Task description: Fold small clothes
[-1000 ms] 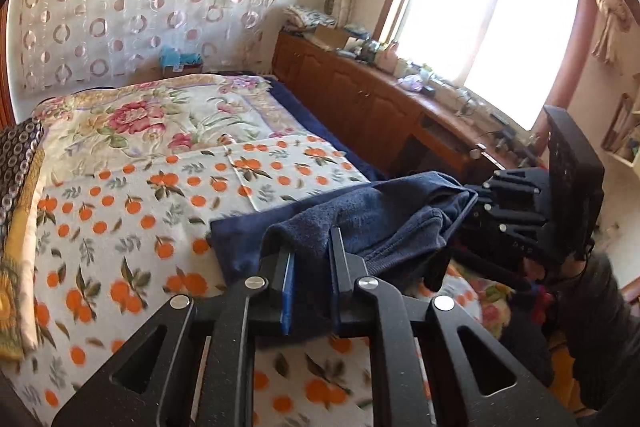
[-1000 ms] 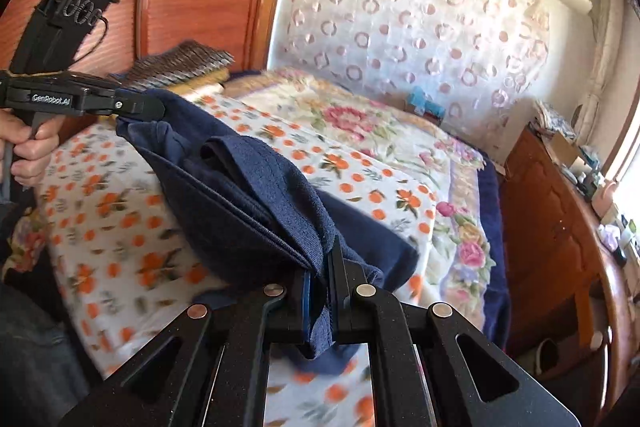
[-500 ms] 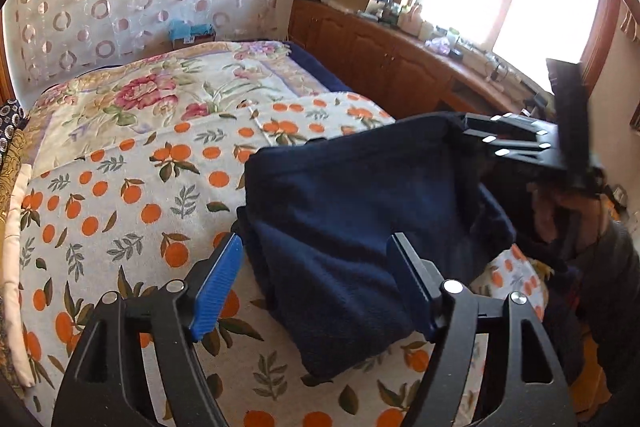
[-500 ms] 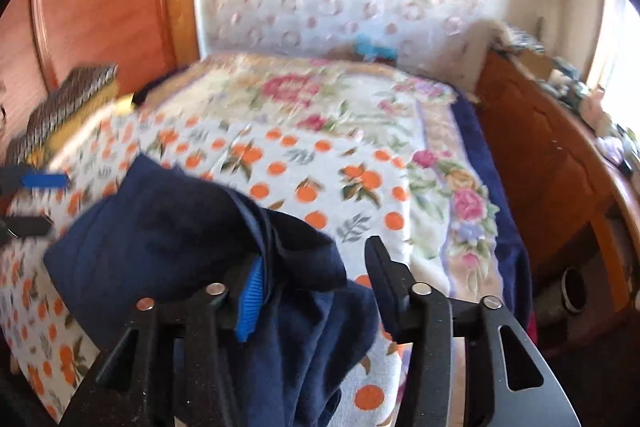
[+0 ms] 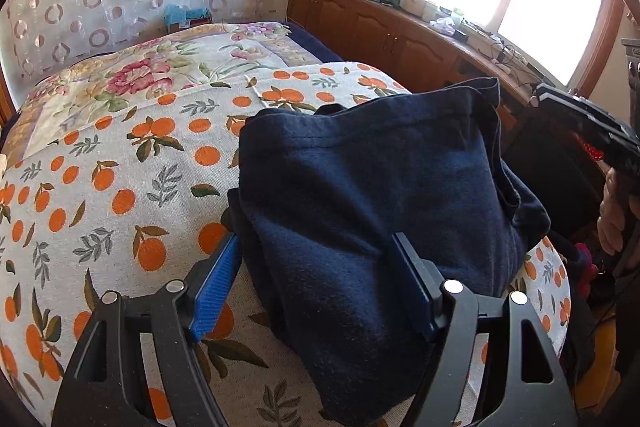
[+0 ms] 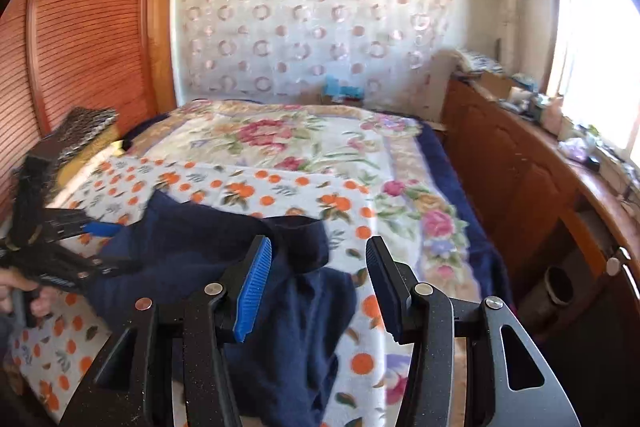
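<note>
A dark navy garment (image 5: 372, 195) lies bunched on the orange-print sheet (image 5: 120, 187) at the near end of the bed. My left gripper (image 5: 316, 283) is open, its blue-padded jaws apart on either side of the cloth, which lies between them. In the right wrist view the garment (image 6: 224, 251) lies below and left of my right gripper (image 6: 318, 283), which is open and empty above it. The left gripper also shows at the left edge of the right wrist view (image 6: 80, 239), and the right gripper at the right edge of the left wrist view (image 5: 592, 131).
A floral blanket (image 6: 304, 139) covers the far half of the bed. A wooden cabinet (image 6: 520, 179) with clutter on top runs along the right under a bright window. A wooden headboard (image 6: 80, 27) and patterned pillows (image 6: 84, 123) stand at the left.
Both grippers were shut on the navy garment a second ago and have opened, letting it drop onto the sheet. The right gripper has drawn back and up from the cloth.
</note>
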